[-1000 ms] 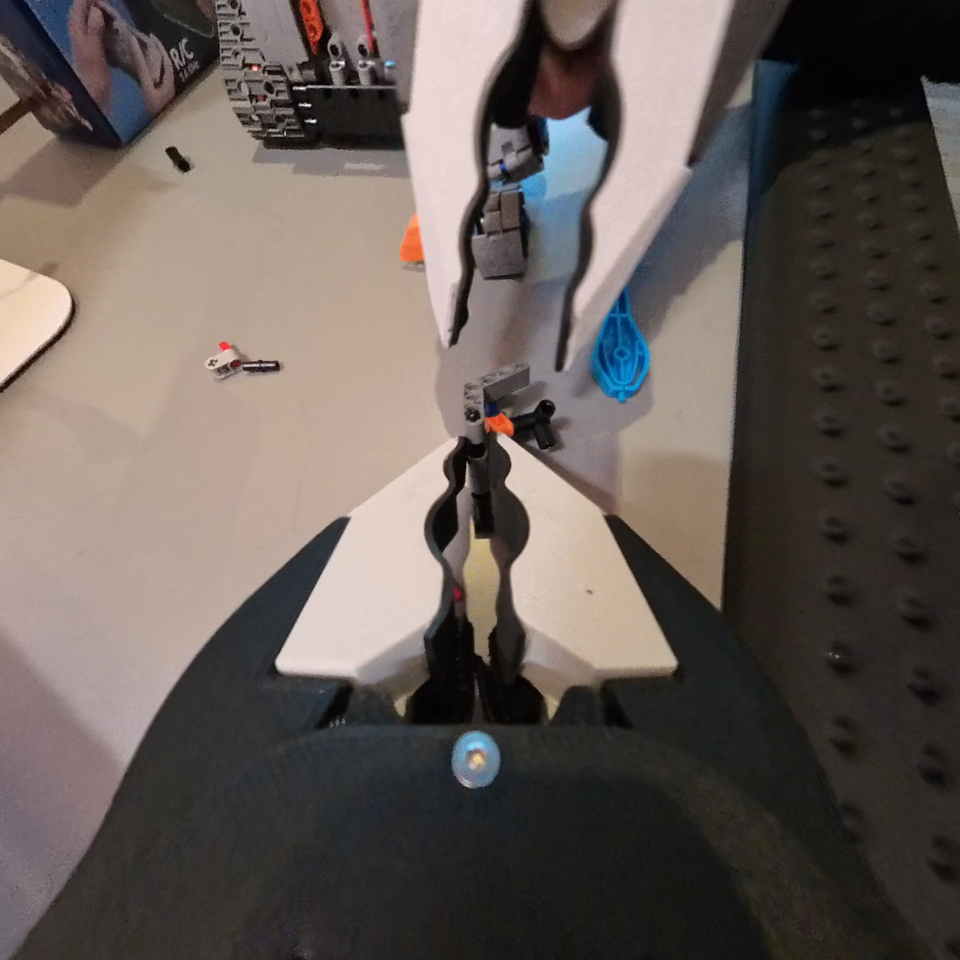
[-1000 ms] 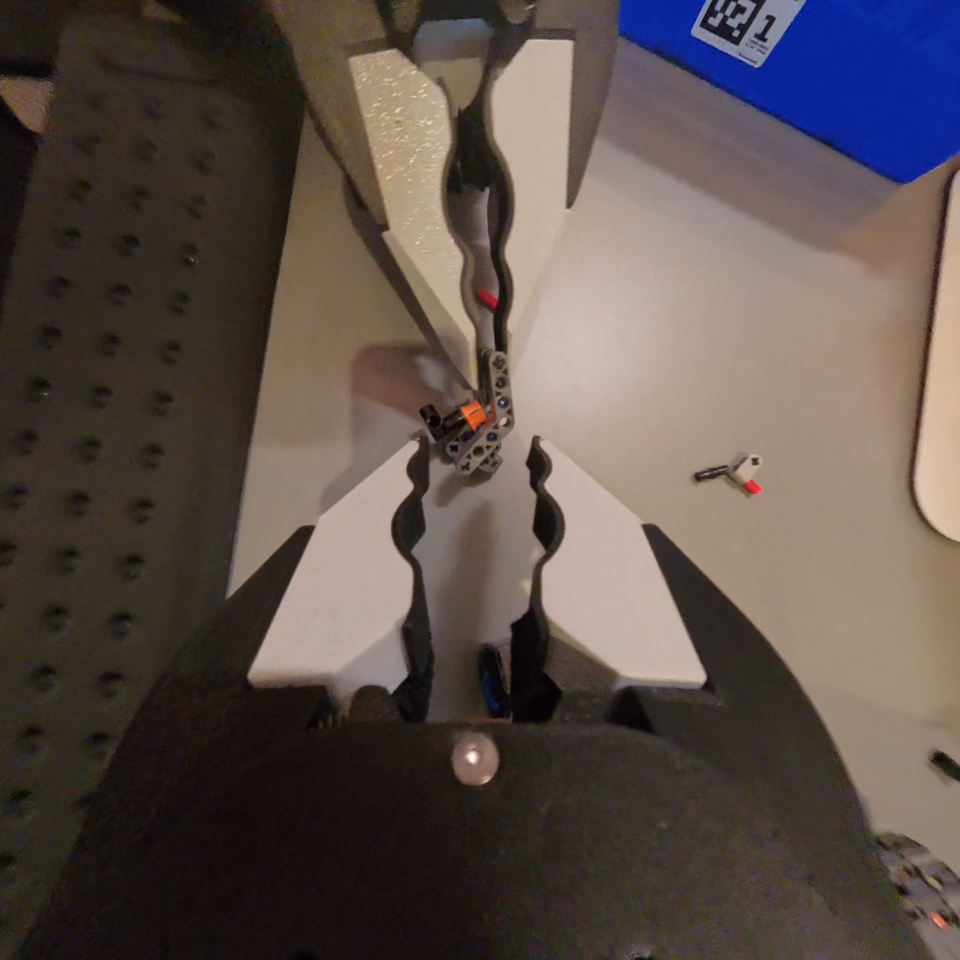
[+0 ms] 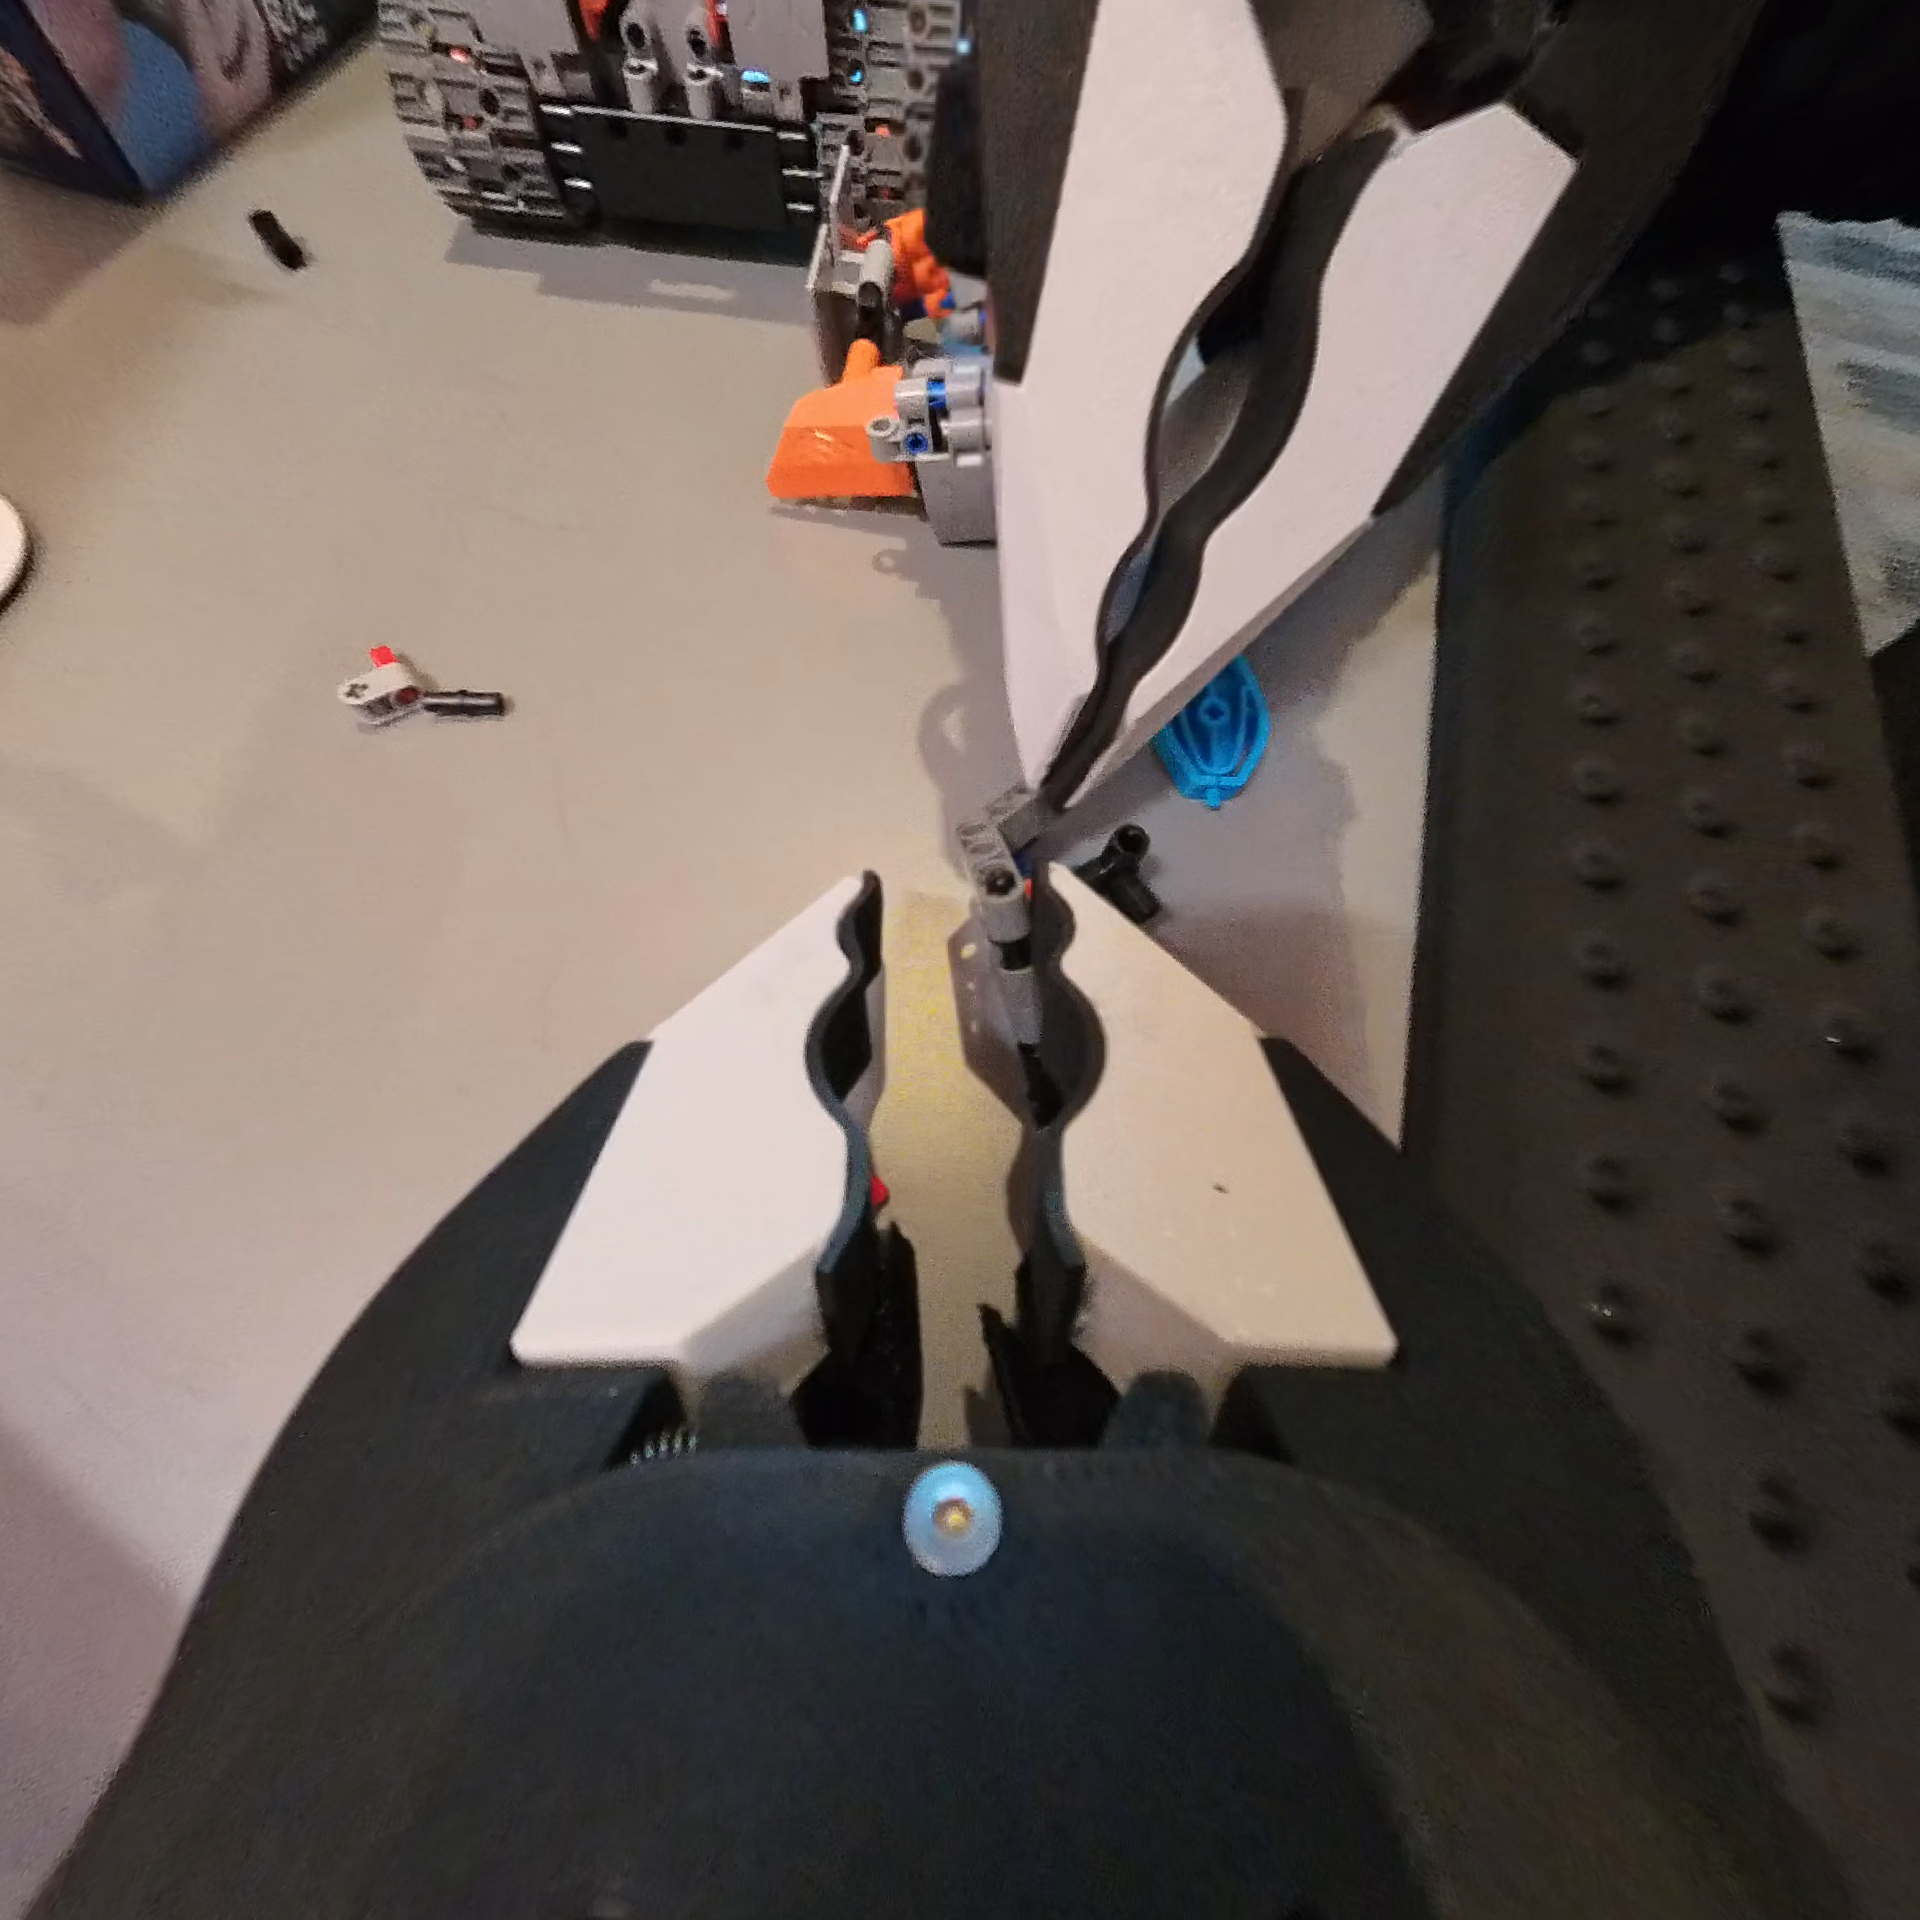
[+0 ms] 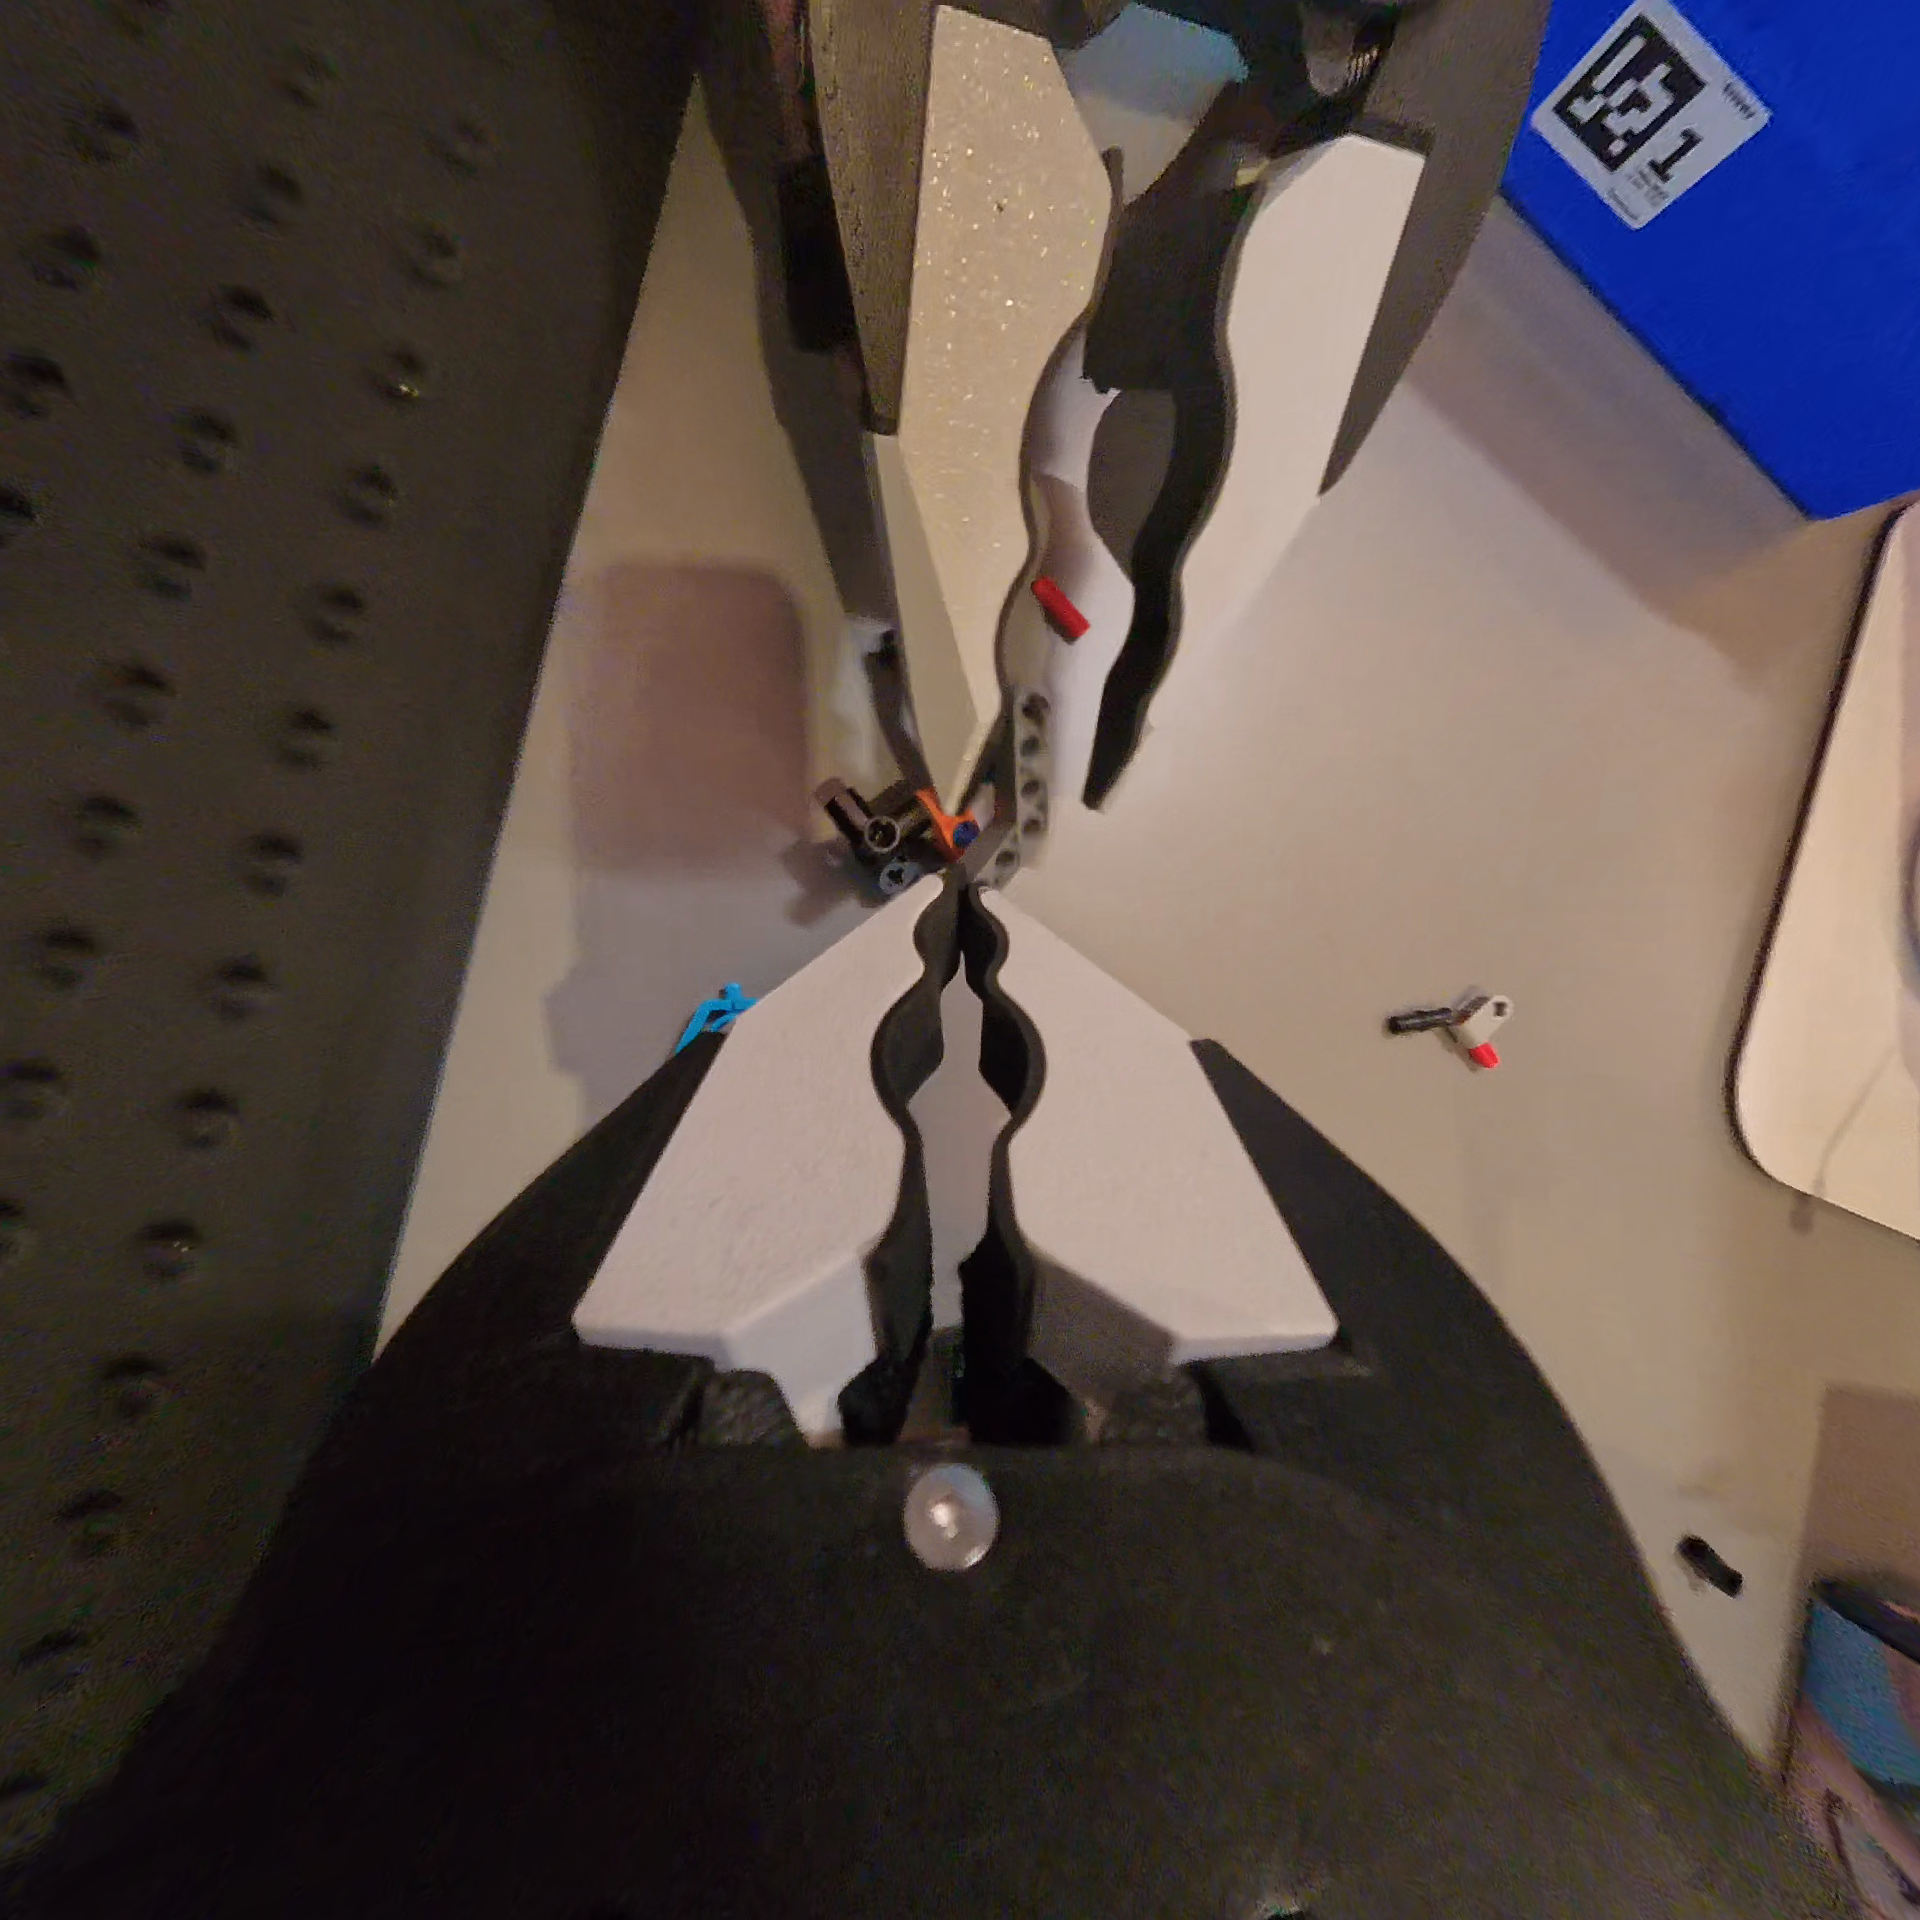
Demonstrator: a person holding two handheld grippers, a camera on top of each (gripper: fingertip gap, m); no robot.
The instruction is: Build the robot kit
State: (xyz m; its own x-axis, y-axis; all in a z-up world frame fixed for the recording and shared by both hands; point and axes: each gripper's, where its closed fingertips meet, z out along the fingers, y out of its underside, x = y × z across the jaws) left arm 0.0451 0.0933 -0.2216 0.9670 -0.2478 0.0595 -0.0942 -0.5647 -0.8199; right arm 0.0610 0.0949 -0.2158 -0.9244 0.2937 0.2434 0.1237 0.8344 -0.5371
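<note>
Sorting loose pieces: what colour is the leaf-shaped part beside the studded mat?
Translucent blue leaf-shaped part, clearest in the left wrist view.

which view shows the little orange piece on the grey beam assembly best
The right wrist view: the orange piece sits clear beside the grey beam, just beyond the right gripper. In the left wrist view it's hidden behind the beam.

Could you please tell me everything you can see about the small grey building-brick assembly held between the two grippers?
The grey brick assembly looks like hard plastic: a slim bent beam with a row of round holes, joined to black connector pieces, an orange collar and a blue pin at its lower end. It hangs just above the beige table. The right gripper is shut on its lower end; the left gripper stands open, the beam lying against one finger.
</note>
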